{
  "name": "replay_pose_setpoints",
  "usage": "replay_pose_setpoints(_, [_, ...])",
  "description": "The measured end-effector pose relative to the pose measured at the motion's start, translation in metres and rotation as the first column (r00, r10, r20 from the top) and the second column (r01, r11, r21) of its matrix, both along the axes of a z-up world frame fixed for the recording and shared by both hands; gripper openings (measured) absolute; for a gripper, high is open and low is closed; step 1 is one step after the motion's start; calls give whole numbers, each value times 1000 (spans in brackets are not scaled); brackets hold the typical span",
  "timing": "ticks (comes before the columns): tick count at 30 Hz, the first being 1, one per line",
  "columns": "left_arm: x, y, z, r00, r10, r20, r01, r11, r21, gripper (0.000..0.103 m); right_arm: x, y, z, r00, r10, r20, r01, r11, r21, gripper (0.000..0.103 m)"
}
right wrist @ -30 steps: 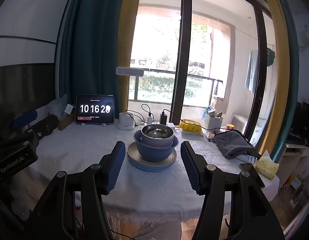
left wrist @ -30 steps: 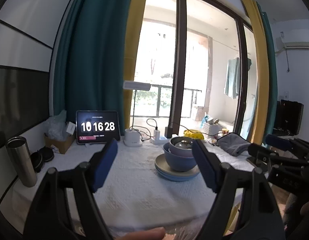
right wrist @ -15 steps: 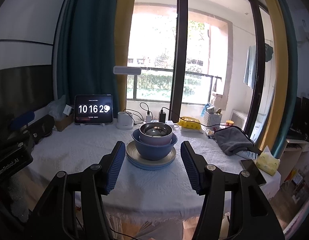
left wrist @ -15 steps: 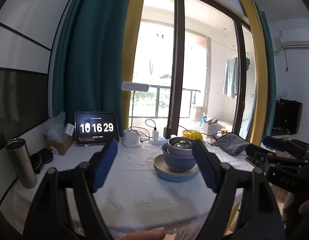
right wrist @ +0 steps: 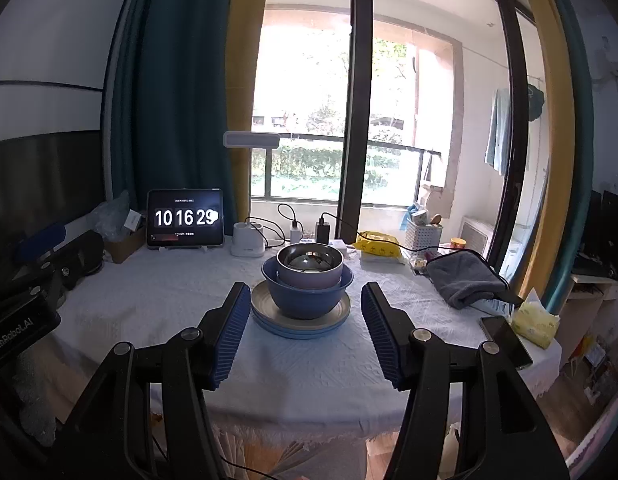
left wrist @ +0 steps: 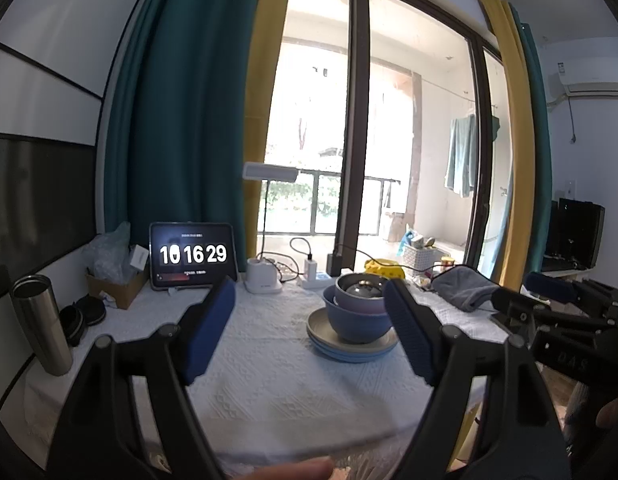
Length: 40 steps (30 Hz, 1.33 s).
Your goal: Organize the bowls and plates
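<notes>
Both hand-held grippers hang empty with jaws spread — the right hand-held gripper (right wrist: 303, 334) squarely facing the nested bowls (right wrist: 308, 280) on stacked plates (right wrist: 301, 316) ahead, the left hand-held gripper (left wrist: 309, 330) offset beside them — apparently nested to save desk (right wrist: 157, 292) space.

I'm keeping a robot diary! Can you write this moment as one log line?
left gripper: open, empty | right gripper: open, empty | bowls: nested on stacked plates | table: stack central, untouched
</notes>
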<state>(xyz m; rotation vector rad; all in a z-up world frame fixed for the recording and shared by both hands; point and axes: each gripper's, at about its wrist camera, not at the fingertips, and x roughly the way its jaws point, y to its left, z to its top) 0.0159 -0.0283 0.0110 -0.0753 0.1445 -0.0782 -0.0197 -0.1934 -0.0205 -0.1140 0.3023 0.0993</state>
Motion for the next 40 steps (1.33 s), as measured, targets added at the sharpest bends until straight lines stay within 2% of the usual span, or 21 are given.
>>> replay_pose_setpoints(40, [-1,-6,2,1000,-6,19,6,1000,3,78,2,-5,-1,1000,-6,-3,6,1000,6,61])
